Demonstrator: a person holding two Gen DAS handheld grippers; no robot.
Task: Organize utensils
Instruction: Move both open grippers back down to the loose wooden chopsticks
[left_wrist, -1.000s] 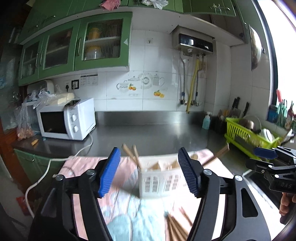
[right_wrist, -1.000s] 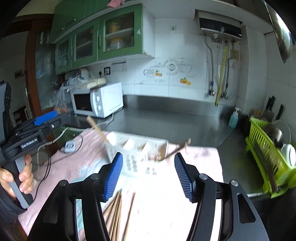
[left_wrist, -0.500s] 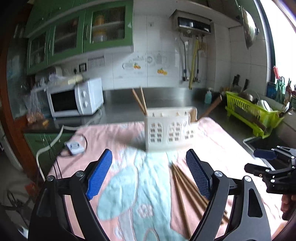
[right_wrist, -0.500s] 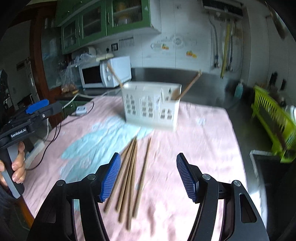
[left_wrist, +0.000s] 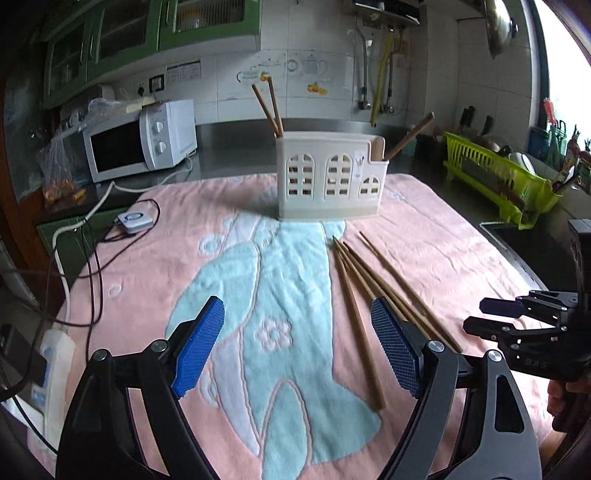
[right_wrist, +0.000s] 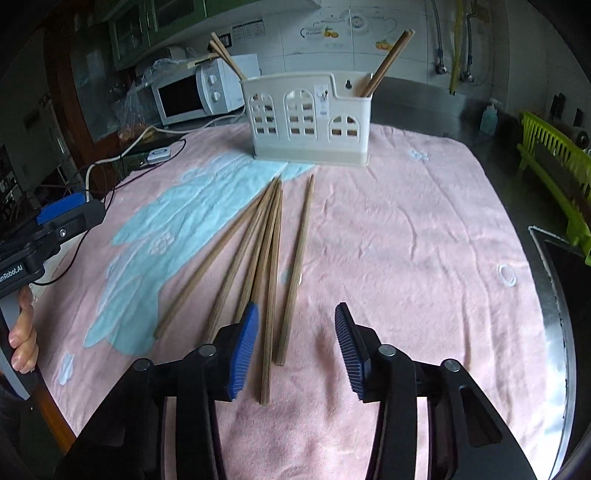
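On pink towel (right_wrist: 406, 229), five brown wooden chopsticks (right_wrist: 269, 258), fanned, tips converging

Brown wooden chopsticks (right_wrist: 271, 254) lie on a pink towel (right_wrist: 406, 236) patterned with a pale blue shape and white flowers. The cream holder (right_wrist: 308, 118) has arched window cut-outs; the dish rack (left_wrist: 495, 177) is lime green.

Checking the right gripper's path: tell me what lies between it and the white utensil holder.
Loose chopsticks on the pink towel, between right gripper and utensil holder; right wrist view.
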